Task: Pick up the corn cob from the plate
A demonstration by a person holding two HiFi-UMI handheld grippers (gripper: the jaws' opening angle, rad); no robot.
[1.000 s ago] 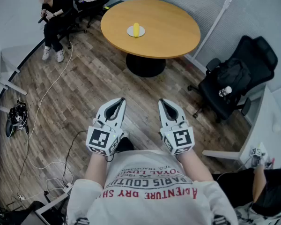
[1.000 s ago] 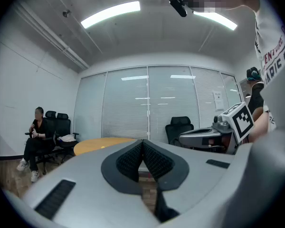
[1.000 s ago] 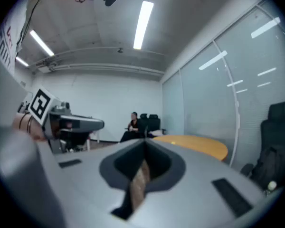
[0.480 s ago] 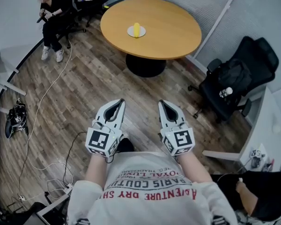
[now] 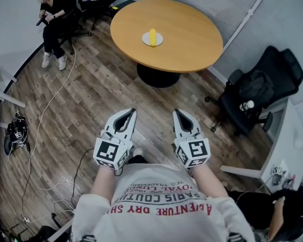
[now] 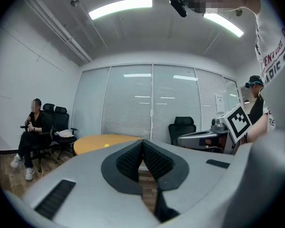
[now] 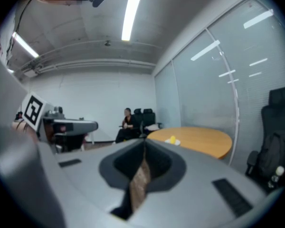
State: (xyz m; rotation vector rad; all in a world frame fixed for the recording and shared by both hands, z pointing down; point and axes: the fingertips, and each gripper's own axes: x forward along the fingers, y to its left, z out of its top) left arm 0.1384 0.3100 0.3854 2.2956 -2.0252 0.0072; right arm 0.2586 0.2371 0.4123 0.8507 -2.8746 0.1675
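Note:
A yellow corn cob (image 5: 152,37) stands on a small white plate (image 5: 146,39) near the middle of the round wooden table (image 5: 187,39), far ahead of me. It shows small in the right gripper view as the cob (image 7: 172,139) on the plate (image 7: 167,142). My left gripper (image 5: 132,111) and right gripper (image 5: 174,111) are held side by side close to my body, well short of the table. Both are shut with nothing between the jaws. In its own view the left gripper (image 6: 143,141) points level at the table edge (image 6: 102,140).
A seated person (image 5: 53,11) is at the far left beside black chairs. A black office chair (image 5: 257,92) with a bag stands right of the table. Cables (image 5: 40,135) trail over the wooden floor at left. A white desk edge (image 5: 293,135) is at right.
The whole view has shifted: the table and plate have moved slightly right and down in the head view. Both grippers keep their pose in front of my body, still shut.

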